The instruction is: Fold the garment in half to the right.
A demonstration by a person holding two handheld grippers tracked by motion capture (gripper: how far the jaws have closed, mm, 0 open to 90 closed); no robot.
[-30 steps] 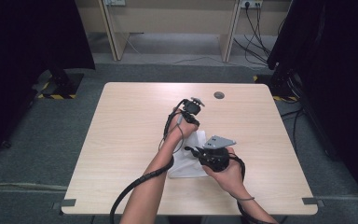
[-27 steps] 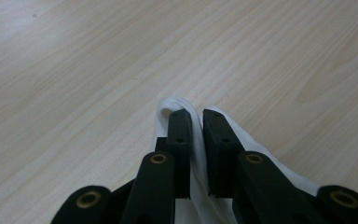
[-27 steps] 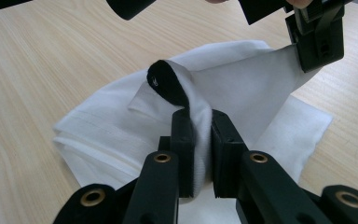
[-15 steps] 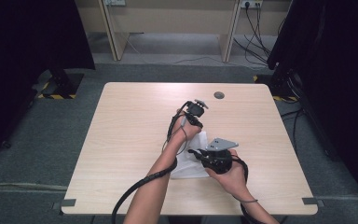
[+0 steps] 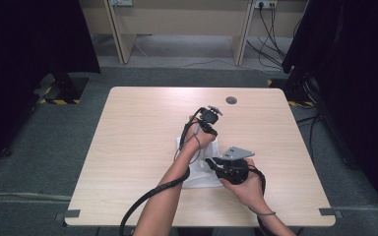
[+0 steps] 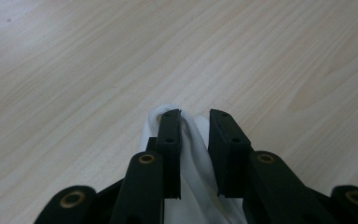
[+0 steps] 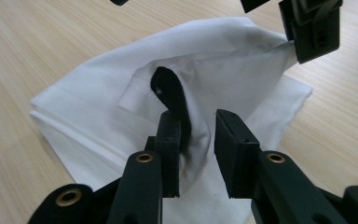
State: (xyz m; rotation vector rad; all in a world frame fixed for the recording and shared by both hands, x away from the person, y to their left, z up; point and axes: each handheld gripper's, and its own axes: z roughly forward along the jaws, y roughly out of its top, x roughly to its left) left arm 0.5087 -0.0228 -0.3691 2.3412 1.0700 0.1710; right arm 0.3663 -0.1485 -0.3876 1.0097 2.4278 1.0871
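You're releasing the white cloth (image 7: 135,116): both tongs (image 6: 195,116) (image 7: 198,119) have just been opening, fabric loose between them; next, draw them clear.

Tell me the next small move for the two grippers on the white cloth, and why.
Probably draw both grippers up and clear. The left gripper and right gripper have just been opening; the white cloth still sits between each pair of jaws with a gap beside it, and most of it already lies folded on the table.
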